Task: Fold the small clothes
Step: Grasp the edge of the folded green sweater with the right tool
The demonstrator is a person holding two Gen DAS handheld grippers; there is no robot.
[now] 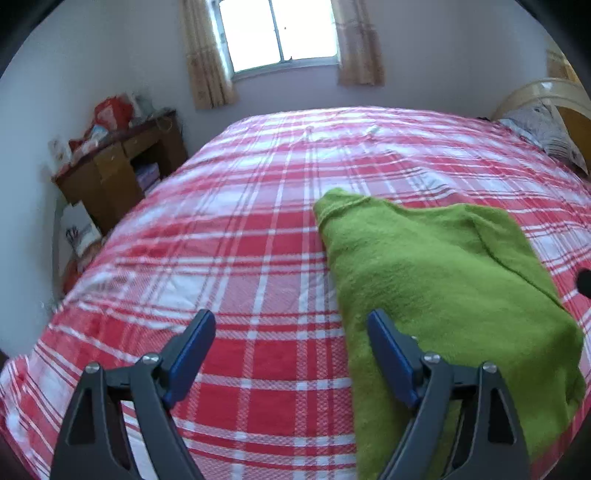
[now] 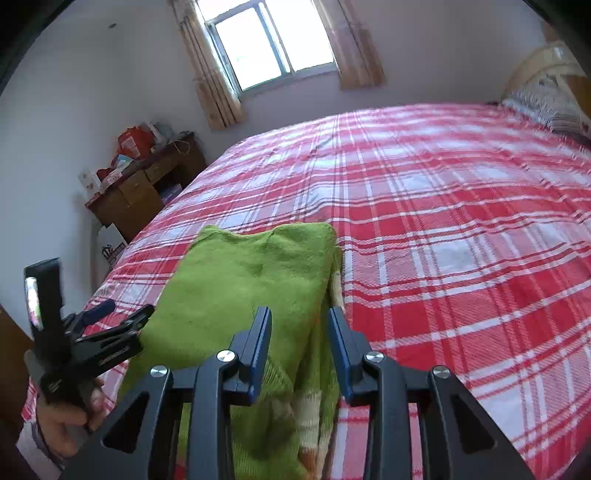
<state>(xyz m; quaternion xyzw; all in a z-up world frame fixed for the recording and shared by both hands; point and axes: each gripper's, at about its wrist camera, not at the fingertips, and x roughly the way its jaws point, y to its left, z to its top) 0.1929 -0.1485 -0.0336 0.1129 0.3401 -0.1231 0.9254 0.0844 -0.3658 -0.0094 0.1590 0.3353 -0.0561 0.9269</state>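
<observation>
my left claw (image 1: 291,325): jaws spread wide, nothing between them; its blue pads (image 1: 195,350) hang over bare sheet, the right finger's tip lying over the garment's left edge. from the right wrist view i see this claw at 9 o'clock, gripped in my left hand (image 2: 70,413).
my right claw (image 2: 300,325): jaws partly apart, not clamped; a soft ridge of the garment runs between the flat blue pads (image 2: 258,350), and i cannot tell whether either pad touches it.
green garment (image 2: 251,288): the task's thing, a fuzzy, fleecy lime-green knit, folded into a long band on the bed. it runs from under my right claw up toward 12 o'clock, ending in a squared, rounded-corner end with a shallow dip in its edge. a paler patterned lining shows along its right edge and near the bottom.
same garment, left wrist view (image 1: 436,280): it fills the 3 to 5 o'clock side, with a stitched hem at its far tip and a folded-over flap on its right.
bed sheet (image 1: 258,229): red, pink and white plaid, woven with a fine crinkle, lightly wrinkled, covering the whole bed.
wooden desk (image 1: 122,166): brown, at 10 o'clock beside the bed; drawers and an open cubby with something pale blue in it; red bags and clutter piled on top.
pillow (image 2: 546,103): grey patterned, at 2 o'clock against a pale curved headboard (image 1: 535,92).
window (image 1: 277,33): bright, at 12 o'clock, framed by beige curtains (image 1: 207,62).
</observation>
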